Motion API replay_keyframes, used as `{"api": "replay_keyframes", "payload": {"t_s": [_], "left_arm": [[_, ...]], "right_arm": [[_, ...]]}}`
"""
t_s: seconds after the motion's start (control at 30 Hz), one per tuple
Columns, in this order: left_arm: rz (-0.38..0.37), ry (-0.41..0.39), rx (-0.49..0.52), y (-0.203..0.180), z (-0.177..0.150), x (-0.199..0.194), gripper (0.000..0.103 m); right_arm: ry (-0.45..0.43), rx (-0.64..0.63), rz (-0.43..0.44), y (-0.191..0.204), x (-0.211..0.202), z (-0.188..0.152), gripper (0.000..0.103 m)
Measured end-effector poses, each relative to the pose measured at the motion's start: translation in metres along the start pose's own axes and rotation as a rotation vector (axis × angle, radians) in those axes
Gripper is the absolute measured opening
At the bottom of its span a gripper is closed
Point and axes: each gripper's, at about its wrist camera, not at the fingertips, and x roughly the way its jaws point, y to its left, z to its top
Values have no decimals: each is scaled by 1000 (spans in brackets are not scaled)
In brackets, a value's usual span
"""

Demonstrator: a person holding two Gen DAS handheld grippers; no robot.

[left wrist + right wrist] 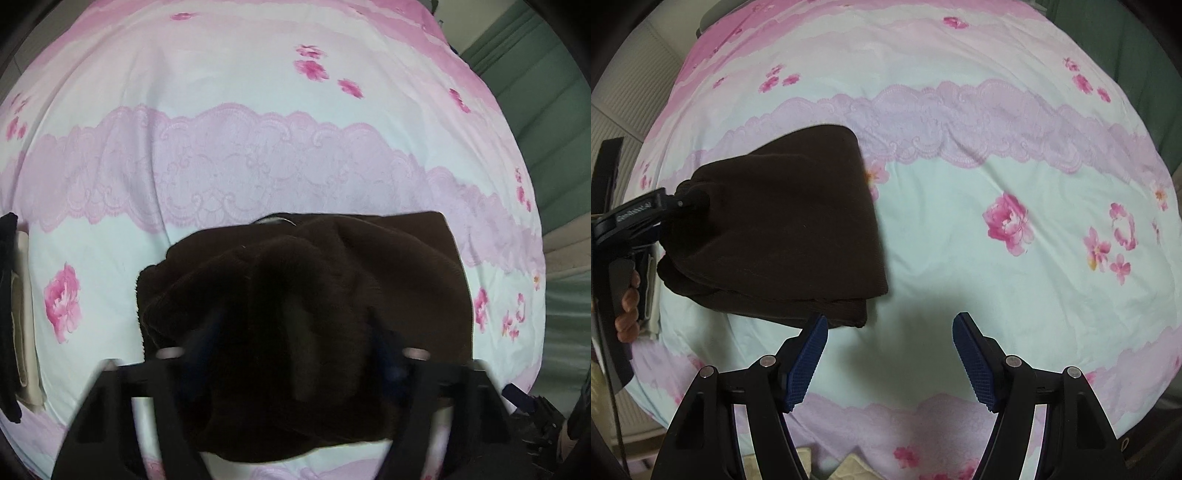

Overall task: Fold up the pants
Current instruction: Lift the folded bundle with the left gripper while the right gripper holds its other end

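Note:
Dark brown pants (783, 229), folded into a thick bundle, lie on a pink and pale green floral bed cover (960, 221). In the left wrist view the pants (314, 295) fill the lower middle and drape over my left gripper (295, 354), hiding its fingertips. In the right wrist view my left gripper (683, 203) meets the bundle's left end, where the cloth bunches around it; its fingertips are hidden there too. My right gripper (890, 354) is open and empty, just in front of the bundle's near right corner.
A cream folded cloth with a black strap (18, 314) lies at the bed's left edge. Green curtain (535, 92) hangs beyond the right side. A white radiator-like panel (639, 92) stands at the left. Bare bed cover stretches to the right of the pants.

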Motion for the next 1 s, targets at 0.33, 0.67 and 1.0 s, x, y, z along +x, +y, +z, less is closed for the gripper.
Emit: {"api": "replay_keyframes", "payload": {"t_s": [0.33, 0.67, 1.0], "left_arm": [[-114, -157, -6, 13, -14, -87, 32], [-70, -38, -125, 87, -37, -42, 71], [-102, 71, -196, 99, -63, -4, 80]], "right_arm": [[29, -4, 84, 4, 12, -4, 71], [52, -96, 90, 42, 24, -8, 71], [66, -105, 57, 46, 28, -18, 71]]}}
